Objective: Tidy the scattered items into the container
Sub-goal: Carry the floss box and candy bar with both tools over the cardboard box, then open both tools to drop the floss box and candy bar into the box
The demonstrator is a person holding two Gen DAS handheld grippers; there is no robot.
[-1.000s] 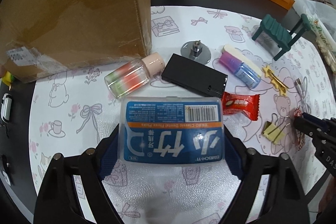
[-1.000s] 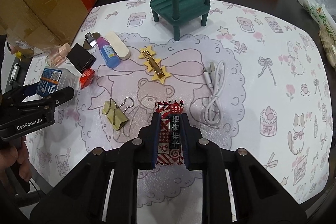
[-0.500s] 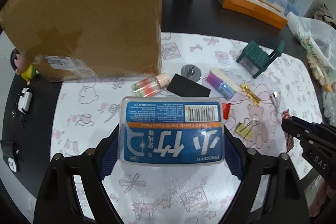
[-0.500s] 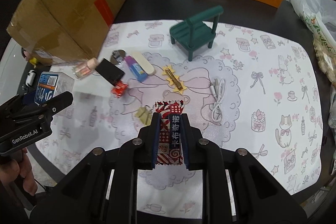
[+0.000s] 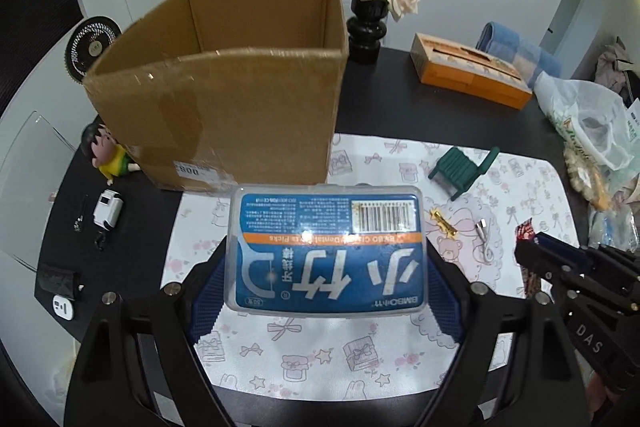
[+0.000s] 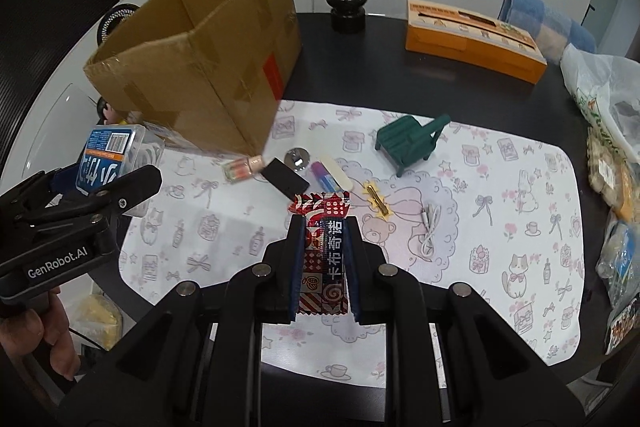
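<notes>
I am holding the left hand-held gripper (image 5: 326, 279) clamped across the short ends of a clear rigid plastic box of dental floss picks with a blue label (image 5: 326, 251), lifted above the patterned white mat (image 5: 304, 351) and facing the open brown cardboard box (image 5: 224, 123) that stands at the mat's far left corner on the dark table (image 5: 384, 99). I am judging this floss box light and stiff, but its smooth plastic sides may slip, so gripping the ends squarely between the ribbed blue pads (image 5: 206, 291) looks right.

The right hand-held gripper (image 6: 324, 251) is pinching a red, white and dark patterned foil sachet (image 6: 323, 239) by its flat faces, also raised over the mat. The sachet looks thin, soft and crinkly, almost weightless, so it should be taken mid-body, not by an edge.

Scattered on the mat are lying a small clear bottle with a peach cap (image 6: 240, 167), a flat black case (image 6: 285, 177), a round metal disc (image 6: 297, 159), a purple-and-blue tube beside a cream file (image 6: 326, 175), a gold star hair clip (image 6: 376, 195), a coiled white cable (image 6: 430, 223) and a small green toy chair (image 6: 408, 141). Neither view lets me see the cardboard box's floor, so I cannot tell what is already inside.
</notes>
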